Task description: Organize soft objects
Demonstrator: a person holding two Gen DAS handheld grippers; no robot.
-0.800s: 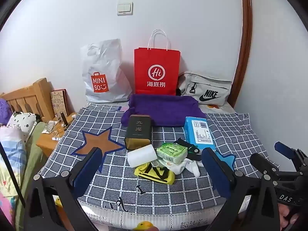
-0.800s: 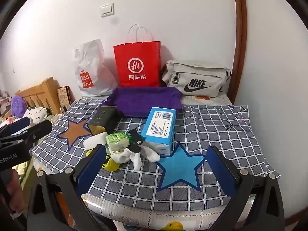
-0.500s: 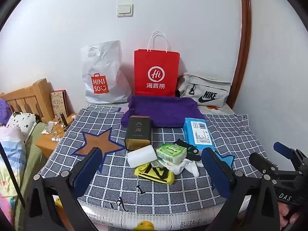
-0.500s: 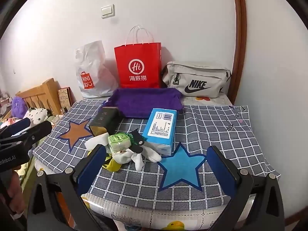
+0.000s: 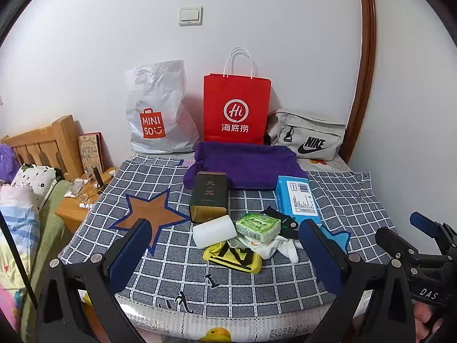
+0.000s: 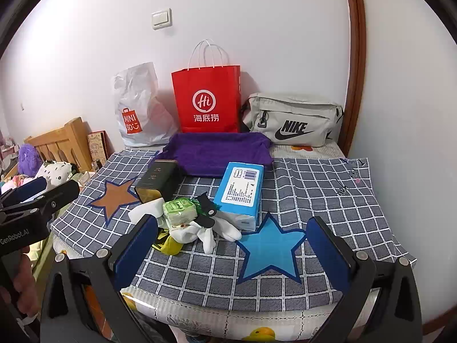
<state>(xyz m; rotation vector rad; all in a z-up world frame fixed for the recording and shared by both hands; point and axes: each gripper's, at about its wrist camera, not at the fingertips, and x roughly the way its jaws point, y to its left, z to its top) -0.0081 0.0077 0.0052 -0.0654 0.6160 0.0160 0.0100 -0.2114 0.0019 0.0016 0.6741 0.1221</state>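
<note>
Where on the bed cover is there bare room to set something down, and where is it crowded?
Free: the right side of the checked cover, from the tissue pack to the wall, including the blue star; also the brown star left of the dark tin. Crowded: the middle, where roll, green pack, white socks and yellow cloth pile together.

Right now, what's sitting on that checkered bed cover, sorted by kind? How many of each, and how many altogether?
Bags against the wall: 3 (white plastic bag, red paper bag, grey Nike bag)
Towels: 1 (purple towel)
Boxes or tins: 1 (dark tin)
Tissue packs: 2 (blue pack, green pack)
Foam blocks: 1 (white block)
Total: 8, not counting the tangled cloth pile.
</note>
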